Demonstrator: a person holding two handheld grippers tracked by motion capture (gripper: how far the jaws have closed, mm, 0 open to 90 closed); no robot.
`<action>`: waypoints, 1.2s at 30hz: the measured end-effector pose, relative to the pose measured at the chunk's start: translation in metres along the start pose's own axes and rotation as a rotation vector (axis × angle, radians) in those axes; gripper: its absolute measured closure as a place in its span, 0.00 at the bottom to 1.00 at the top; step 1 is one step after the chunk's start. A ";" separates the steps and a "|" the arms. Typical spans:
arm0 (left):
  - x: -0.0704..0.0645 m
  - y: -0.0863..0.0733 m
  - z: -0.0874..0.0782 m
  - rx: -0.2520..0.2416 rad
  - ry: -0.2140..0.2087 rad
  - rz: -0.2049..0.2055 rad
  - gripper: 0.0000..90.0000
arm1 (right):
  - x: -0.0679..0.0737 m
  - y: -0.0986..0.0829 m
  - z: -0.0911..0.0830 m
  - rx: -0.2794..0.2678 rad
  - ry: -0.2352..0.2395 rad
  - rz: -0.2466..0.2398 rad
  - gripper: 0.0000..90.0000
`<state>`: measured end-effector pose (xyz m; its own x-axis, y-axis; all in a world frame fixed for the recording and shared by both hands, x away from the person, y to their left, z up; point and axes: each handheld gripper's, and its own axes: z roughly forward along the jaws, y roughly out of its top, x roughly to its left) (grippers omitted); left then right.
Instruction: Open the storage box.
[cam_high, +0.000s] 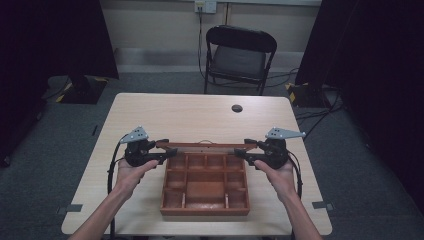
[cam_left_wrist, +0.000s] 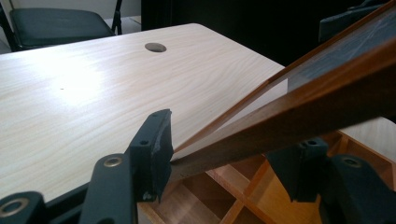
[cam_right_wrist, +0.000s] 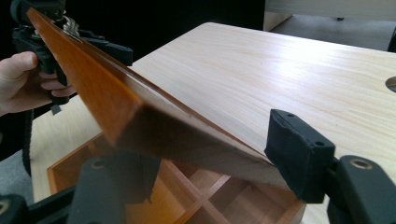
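Wooden compartment box (cam_high: 205, 186) sits on the surface (cam_high: 190, 115), near edge. Its lid (cam_high: 202, 145) is tilted up over the back of the box, clear of the compartments. Left hand-held gripper (cam_high: 172, 151) clamped on lid's left end, right hand-held gripper (cam_high: 239, 152) on right end (pads touching wood both sides). Folding chair (cam_high: 239, 55) beyond.

Lid (cam_high: 200, 145) between the black jaws was reddish-brown wood, as was the compartment box (cam_high: 205, 184) below. Table (cam_high: 190, 112) beyond them was pale wood-grain. Grippers' top plates grey. Chair (cam_high: 239, 56) black.
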<state>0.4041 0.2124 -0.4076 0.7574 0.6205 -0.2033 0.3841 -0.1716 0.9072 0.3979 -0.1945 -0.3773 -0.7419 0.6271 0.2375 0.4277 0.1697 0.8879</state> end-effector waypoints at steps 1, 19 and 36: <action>0.000 0.000 0.000 0.000 0.002 0.000 0.47 | 0.000 0.000 0.000 0.000 0.000 0.000 0.41; 0.006 0.007 0.010 0.003 0.018 0.016 0.50 | -0.008 0.004 0.014 -0.013 -0.041 0.008 0.40; 0.014 0.006 0.021 0.014 0.033 -0.002 0.51 | -0.017 0.003 0.027 -0.002 -0.077 0.007 0.44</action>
<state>0.4283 0.2041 -0.4132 0.7387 0.6459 -0.1929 0.3932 -0.1804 0.9016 0.4256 -0.1844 -0.3898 -0.6973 0.6845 0.2126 0.4312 0.1637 0.8873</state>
